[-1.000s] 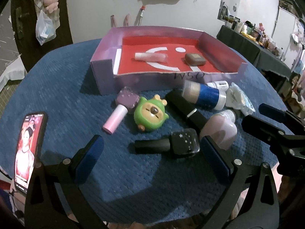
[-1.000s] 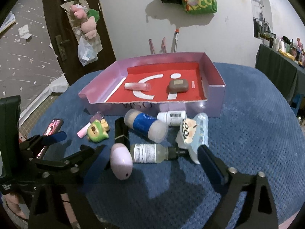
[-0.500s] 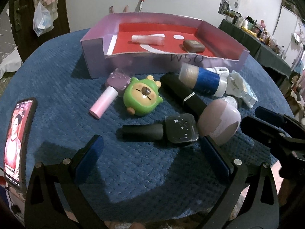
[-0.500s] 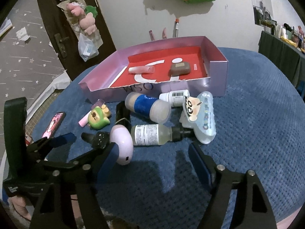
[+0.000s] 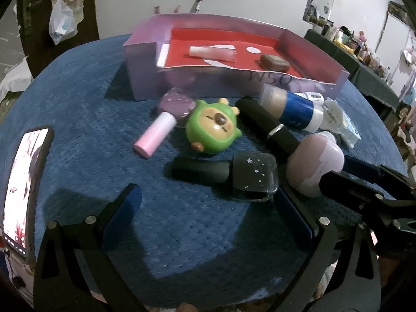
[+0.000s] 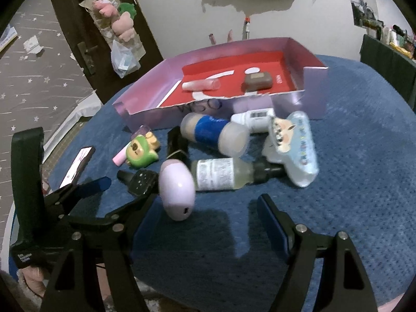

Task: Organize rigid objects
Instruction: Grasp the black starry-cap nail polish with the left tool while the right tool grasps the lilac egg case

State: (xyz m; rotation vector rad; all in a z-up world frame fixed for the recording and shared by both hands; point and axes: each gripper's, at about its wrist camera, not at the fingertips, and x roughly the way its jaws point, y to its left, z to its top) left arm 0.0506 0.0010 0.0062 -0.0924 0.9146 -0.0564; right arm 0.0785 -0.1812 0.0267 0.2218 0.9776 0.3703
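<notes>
A purple-walled tray [image 5: 145, 78] with a red floor sits in the upper centre of both views on a blue textured cloth [image 5: 182, 234]. Inside it lie a pale pink tube [image 5: 212, 53] and a brown case [image 5: 275, 62]. In front of the tray is a cluster of loose items: a purple bottle with a pink cap [image 5: 161, 124], a green bear-faced toy [image 5: 212, 130], a long black tube [image 5: 267, 130], a blue-banded jar [image 5: 291, 106], a black star-speckled bottle [image 5: 228, 174] and a lilac egg-shaped case [image 5: 314, 163].

The right wrist view alone shows a clear labelled bottle [image 6: 226, 173] lying behind the lilac case, all of a white bottle [image 6: 253, 121], and a light-blue cartoon-faced package [image 6: 296, 148]. A lit phone [image 5: 23, 182], large at the left edge of the left wrist view, is only small in the right wrist view.

The left gripper [image 5: 208, 208] stands wide apart and empty, its right pad just beside the black star-speckled bottle. The right gripper [image 6: 208, 215] has just been closing a little but remains wide; the lilac egg-shaped case sits near its left finger [image 6: 145, 218], with no visible contact, and nothing is held.
</notes>
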